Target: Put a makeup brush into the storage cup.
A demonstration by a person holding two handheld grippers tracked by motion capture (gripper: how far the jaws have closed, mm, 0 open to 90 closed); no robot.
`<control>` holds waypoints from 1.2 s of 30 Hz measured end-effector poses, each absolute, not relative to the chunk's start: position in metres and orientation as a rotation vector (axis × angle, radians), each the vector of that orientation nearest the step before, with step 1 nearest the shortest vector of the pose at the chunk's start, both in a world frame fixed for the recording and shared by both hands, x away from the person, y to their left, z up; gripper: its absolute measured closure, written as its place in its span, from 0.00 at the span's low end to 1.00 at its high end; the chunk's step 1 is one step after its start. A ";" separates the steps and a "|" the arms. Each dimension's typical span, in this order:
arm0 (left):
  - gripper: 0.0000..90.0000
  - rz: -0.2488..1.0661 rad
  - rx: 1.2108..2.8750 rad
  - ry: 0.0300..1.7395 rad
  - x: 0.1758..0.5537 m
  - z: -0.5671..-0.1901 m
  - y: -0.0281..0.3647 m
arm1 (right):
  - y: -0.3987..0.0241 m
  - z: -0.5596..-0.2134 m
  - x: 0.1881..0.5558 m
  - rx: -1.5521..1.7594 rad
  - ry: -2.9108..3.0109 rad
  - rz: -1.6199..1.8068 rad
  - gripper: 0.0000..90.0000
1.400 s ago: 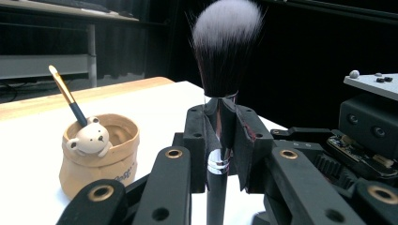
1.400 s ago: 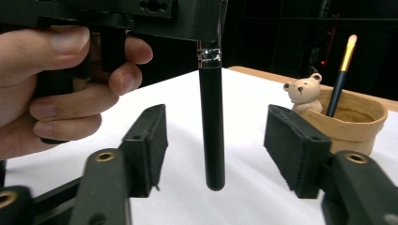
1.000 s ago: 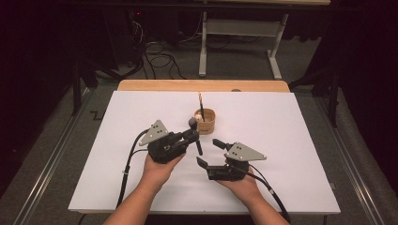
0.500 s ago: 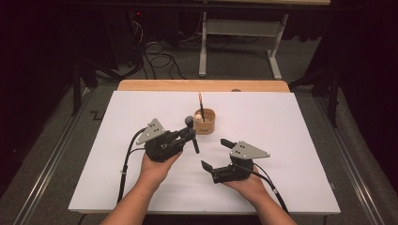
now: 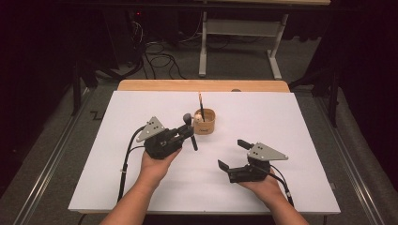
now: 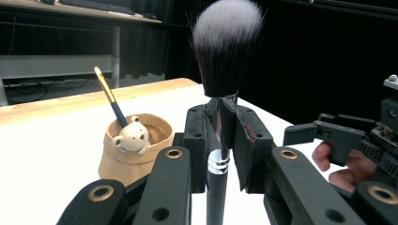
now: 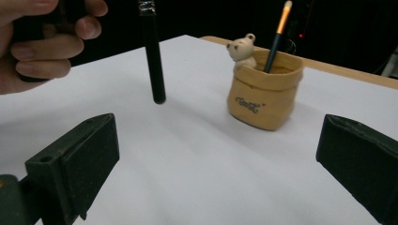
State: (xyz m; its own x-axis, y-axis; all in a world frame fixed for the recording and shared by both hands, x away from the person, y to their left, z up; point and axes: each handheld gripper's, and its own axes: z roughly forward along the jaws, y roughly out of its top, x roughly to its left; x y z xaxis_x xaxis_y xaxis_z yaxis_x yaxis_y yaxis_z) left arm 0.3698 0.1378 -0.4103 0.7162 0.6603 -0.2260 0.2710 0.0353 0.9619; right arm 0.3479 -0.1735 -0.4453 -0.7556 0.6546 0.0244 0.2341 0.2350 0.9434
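Gripping: the left gripper [image 5: 187,133], centre-left of the high view, is clenched on a makeup brush [image 6: 220,93]; in the left gripper view the handle stands between the pads, bristles up at top centre.
Cut off: the brush handle leaves the bottom edge of the left gripper view; in the right gripper view its bristles pass out of the top edge.
Right gripper [image 5: 231,154]: lower right of centre in the high view, released; its jaws have just been opening, with nothing between them.
Holder: a tan bag-shaped cup [image 5: 204,122] with a bear figure [image 6: 130,137] stands mid-frame, just beside the brush.
Inside cup: a thin gold-tipped brush [image 7: 277,35], lower end hidden.
Lettering on cup: too blurred to read.
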 end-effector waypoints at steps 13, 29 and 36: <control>0.85 0.370 1.550 0.799 0.380 -0.409 0.133 | -0.210 -0.455 0.344 0.864 2.111 1.458 0.00; 0.85 0.370 1.555 0.796 0.391 -0.404 0.124 | -0.222 -0.464 0.345 0.929 2.060 1.492 0.00; 0.85 0.364 1.571 0.786 0.395 -0.403 0.114 | -0.228 -0.467 0.342 0.939 2.056 1.502 0.00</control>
State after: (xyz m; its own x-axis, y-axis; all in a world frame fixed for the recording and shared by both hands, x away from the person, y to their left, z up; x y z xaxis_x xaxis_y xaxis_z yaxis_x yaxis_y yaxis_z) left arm 0.3951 0.1140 -0.4026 0.7149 0.6669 -0.2100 0.2709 0.0127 0.9625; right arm 0.3419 -0.2276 -0.4671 -0.6813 0.7302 0.0512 0.2709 0.1865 0.9444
